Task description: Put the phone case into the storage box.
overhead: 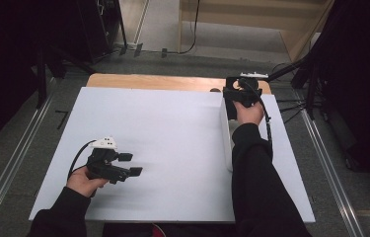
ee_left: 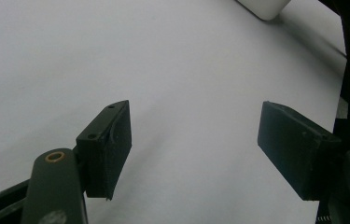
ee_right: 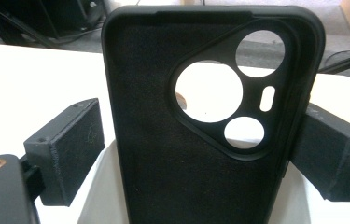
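A black phone case [ee_right: 163, 163] with a camera cut-out stands upright in a long white box [ee_right: 98, 196] at the table's far right. My right gripper [ee_right: 200, 144] straddles the case from above the box [overhead: 227, 143]. Its right pad lies against the case's edge, while a thin gap shows between the left pad and the case, so the jaws stand open. In the high view this right gripper [overhead: 241, 91] is at the box's far end. My left gripper [overhead: 132, 164] rests low over the white table top [overhead: 172, 128] near the front left, and the left gripper [ee_left: 193, 140] is open and empty.
A wooden strip [overhead: 148, 81] runs along the table's far edge. Black stands and cables [overhead: 315, 74] crowd the floor at the right and back. A corner of the white box [ee_left: 263, 7] lies far ahead of the left gripper.
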Demonstrator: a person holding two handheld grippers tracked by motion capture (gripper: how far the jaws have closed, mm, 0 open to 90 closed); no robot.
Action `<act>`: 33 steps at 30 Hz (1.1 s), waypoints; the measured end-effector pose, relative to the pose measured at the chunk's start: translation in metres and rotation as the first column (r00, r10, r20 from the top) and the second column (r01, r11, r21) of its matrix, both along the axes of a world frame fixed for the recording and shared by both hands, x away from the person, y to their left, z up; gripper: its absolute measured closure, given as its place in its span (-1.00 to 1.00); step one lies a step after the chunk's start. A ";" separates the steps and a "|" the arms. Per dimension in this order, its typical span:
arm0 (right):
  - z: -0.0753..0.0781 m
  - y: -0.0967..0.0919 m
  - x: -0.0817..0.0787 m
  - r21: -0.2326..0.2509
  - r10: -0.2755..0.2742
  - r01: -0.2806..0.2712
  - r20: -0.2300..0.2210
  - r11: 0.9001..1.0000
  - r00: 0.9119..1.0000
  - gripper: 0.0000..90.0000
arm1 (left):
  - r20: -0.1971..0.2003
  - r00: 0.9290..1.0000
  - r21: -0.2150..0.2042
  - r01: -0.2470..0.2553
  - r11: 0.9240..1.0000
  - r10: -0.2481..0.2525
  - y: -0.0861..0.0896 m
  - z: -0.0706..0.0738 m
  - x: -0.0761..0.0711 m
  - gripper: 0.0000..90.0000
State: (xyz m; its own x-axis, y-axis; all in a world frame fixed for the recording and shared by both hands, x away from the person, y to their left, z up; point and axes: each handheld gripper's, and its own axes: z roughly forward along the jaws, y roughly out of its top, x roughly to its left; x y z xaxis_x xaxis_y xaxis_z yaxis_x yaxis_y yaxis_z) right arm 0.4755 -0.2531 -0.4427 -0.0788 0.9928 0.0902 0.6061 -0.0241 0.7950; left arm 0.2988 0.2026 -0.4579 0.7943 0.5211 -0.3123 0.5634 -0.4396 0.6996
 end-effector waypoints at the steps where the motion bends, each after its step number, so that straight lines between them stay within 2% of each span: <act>1: 0.000 0.000 0.000 0.006 0.001 -0.001 -0.001 1.000 1.000 -0.84 | 0.000 1.000 -0.001 0.001 1.000 -0.001 0.000 0.000 0.000 -0.44; 8: 0.002 -0.001 0.000 0.014 0.016 -0.015 -0.014 1.000 1.000 -0.84 | -0.008 1.000 0.000 0.003 1.000 -0.003 -0.002 -0.001 0.001 -0.44; 10: 0.003 -0.002 0.001 0.032 0.037 -0.036 -0.022 0.999 0.999 -1.00 | -0.006 1.000 -0.002 0.009 1.000 -0.009 -0.002 -0.001 0.002 -0.44; 17: 0.005 -0.002 0.003 0.034 0.068 -0.066 -0.040 0.997 0.997 -1.00 | -0.017 1.000 -0.004 0.007 1.000 -0.007 -0.002 -0.003 0.005 -0.44; 21: 0.007 -0.002 0.004 0.035 0.063 -0.061 -0.039 0.998 0.997 -1.00 | -0.021 1.000 -0.007 0.008 1.000 -0.008 -0.003 -0.003 0.006 -0.43; 24: 0.008 -0.004 0.005 0.054 0.063 -0.060 -0.037 0.997 0.997 -1.00 | -0.020 1.000 0.001 0.006 1.000 -0.006 -0.004 -0.001 0.006 -0.43; 33: 0.025 -0.007 0.004 0.058 0.066 -0.064 -0.036 0.996 0.997 -1.00 | -0.014 1.000 0.001 0.013 1.000 -0.013 -0.007 -0.002 0.007 -0.43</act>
State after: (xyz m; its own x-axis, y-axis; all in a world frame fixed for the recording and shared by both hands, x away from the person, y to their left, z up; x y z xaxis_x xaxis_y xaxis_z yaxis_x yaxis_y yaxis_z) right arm 0.4798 -0.2605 -0.4172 -0.1389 0.9788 0.1508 0.6374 -0.0282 0.7700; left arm 0.3062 0.1957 -0.4597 0.7964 0.5115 -0.3228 0.5675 -0.4473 0.6913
